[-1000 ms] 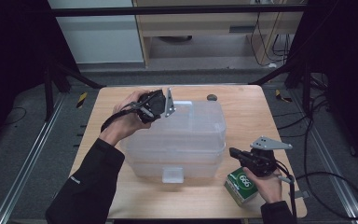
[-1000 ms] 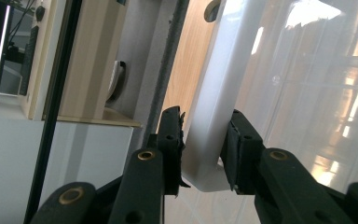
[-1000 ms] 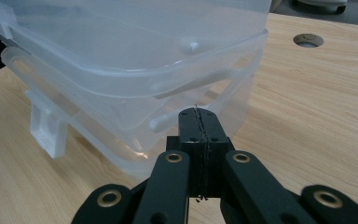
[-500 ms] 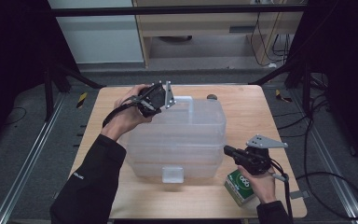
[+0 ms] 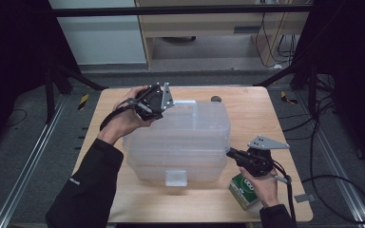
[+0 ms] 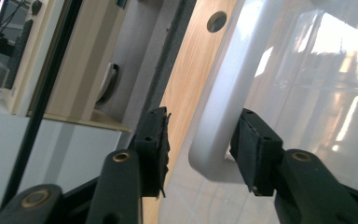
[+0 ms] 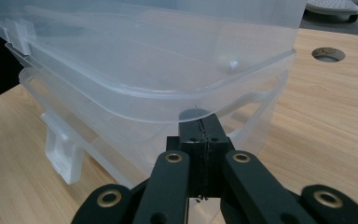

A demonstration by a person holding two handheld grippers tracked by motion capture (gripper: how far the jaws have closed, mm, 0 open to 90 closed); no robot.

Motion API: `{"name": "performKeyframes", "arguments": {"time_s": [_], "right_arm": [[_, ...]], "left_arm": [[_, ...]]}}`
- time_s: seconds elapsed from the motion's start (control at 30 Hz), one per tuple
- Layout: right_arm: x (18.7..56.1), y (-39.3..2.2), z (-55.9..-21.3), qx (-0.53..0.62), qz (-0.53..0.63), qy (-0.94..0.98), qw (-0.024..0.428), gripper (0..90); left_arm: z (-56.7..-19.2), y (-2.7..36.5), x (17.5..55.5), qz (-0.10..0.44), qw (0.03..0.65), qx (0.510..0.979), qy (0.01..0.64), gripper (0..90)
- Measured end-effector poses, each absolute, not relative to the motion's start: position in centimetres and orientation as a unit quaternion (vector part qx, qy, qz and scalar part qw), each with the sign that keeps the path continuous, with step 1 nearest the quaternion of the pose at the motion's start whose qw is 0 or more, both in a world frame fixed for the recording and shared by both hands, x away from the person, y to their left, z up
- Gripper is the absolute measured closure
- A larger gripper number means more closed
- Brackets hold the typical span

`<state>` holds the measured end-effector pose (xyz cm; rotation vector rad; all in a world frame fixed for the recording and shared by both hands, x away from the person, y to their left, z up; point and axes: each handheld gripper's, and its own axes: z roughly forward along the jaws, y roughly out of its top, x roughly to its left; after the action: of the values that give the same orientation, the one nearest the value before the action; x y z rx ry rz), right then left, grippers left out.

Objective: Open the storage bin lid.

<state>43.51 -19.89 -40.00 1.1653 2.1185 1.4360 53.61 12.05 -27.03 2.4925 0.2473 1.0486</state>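
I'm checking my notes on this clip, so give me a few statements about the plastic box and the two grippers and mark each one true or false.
1. The right gripper has its jaws shut with nothing between them. True.
2. The left gripper is clamped tight on the white handle. False: its jaws have just been opening, and the handle sits between the pads with a gap on one side.
3. The clear plastic box stands on the wooden table. True.
4. The green carton lies inside the box. False: it lies on the table, by the right hand.
5. The right gripper's tips sit under the lid's rim. True.
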Motion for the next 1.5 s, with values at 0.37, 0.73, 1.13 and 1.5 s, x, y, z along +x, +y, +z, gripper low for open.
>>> {"name": "performKeyframes", "arguments": {"time_s": [0.37, 0.73, 1.13, 1.5], "right_arm": [[43.5, -19.9, -40.0, 0.409, 0.502, 0.744, 0.165, 90.0], [43.5, -19.9, -40.0, 0.408, 0.500, 0.746, 0.165, 90.0], [43.6, -19.8, -40.0, 0.408, 0.497, 0.748, 0.163, 90.0], [43.6, -19.8, -40.0, 0.409, 0.496, 0.749, 0.162, 90.0]], "left_arm": [[-25.6, 17.2, 50.8, 0.352, 0.318, 0.864, 0.168, 52.6], [-26.4, 22.2, 49.0, 0.347, 0.390, 0.813, 0.258, 66.7], [-29.4, 27.9, 46.1, 0.330, 0.465, 0.746, 0.344, 84.9], [-32.8, 30.1, 45.1, 0.313, 0.472, 0.731, 0.381, 89.6]]}}
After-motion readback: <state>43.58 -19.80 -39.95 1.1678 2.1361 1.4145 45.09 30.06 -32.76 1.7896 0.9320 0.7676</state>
